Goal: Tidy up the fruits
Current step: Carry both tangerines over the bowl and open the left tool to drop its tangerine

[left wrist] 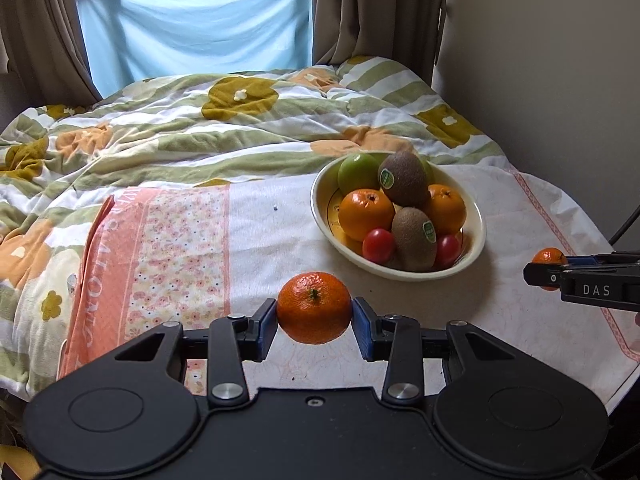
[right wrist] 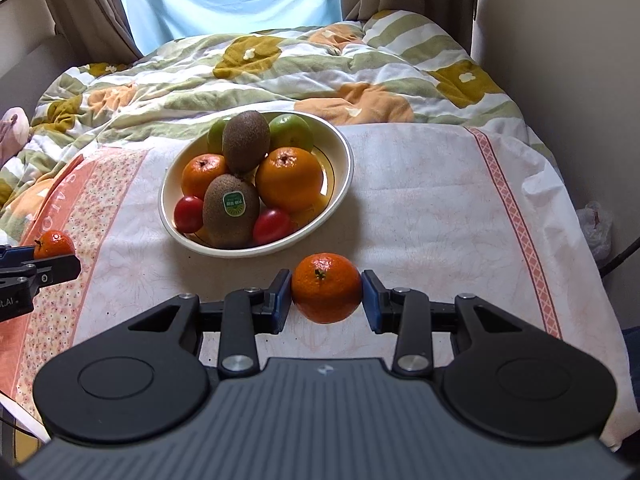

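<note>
My right gripper (left wrist: 549, 269), marked "DAS", clamps a mandarin (right wrist: 326, 293); my left gripper (left wrist: 314, 322) clamps another mandarin (left wrist: 314, 307). Both hang near the cream bowl (left wrist: 478, 236), which holds stickered kiwis (right wrist: 231, 211), oranges (right wrist: 289, 178), green apples (left wrist: 358, 173) and red fruits (left wrist: 378, 245).

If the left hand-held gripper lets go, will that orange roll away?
Probably a little. The mandarin looks round and smooth, so it could roll. The cloth-covered table looks soft and flat, likely slowing it. The left hand-held gripper pinches only its sides.
</note>
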`<action>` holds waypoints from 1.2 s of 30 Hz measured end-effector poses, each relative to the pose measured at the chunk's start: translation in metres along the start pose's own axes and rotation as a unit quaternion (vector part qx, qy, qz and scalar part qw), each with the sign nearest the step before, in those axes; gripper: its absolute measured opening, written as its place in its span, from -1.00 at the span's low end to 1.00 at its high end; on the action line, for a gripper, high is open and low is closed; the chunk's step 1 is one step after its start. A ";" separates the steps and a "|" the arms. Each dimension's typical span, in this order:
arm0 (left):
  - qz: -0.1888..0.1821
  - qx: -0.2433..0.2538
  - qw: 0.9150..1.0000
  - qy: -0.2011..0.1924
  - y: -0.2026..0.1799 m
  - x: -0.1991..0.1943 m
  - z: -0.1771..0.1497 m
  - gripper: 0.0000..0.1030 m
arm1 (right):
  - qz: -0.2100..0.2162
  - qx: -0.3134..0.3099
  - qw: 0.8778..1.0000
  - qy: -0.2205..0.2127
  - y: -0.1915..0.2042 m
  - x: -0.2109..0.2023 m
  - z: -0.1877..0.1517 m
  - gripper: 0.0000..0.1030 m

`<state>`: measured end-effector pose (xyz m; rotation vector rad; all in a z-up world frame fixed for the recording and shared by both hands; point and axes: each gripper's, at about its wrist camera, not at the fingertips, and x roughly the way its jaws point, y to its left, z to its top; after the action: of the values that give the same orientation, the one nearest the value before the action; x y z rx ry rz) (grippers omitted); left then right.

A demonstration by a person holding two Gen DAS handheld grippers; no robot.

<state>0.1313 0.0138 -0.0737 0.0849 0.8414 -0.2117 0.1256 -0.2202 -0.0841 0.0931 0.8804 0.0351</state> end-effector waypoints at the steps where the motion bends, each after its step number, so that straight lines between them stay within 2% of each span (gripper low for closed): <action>1: 0.004 -0.002 1.000 -0.005 -0.002 -0.003 0.003 -0.15 | 0.005 -0.003 1.000 -0.002 -0.001 -0.002 0.003 0.01; 9: 0.026 -0.030 0.998 -0.044 -0.027 -0.015 0.035 -0.15 | 0.043 -0.037 0.998 -0.021 -0.015 -0.009 0.036 0.01; 17: 0.036 -0.045 0.997 -0.055 -0.040 -0.006 0.062 -0.15 | 0.069 -0.062 0.995 -0.038 -0.022 0.003 0.073 0.01; 25: 0.026 -0.025 0.999 -0.038 -0.033 0.035 0.089 -0.15 | 0.065 -0.048 0.996 -0.028 -0.016 0.035 0.093 0.01; 36: -0.006 -0.002 1.000 0.021 -0.022 0.117 0.110 -0.15 | 0.037 -0.002 0.999 0.003 -0.020 0.084 0.107 0.01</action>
<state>0.2825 -0.0432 -0.0884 0.0806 0.8845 -0.2208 0.2616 -0.2411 -0.0827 0.1220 0.8833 0.1057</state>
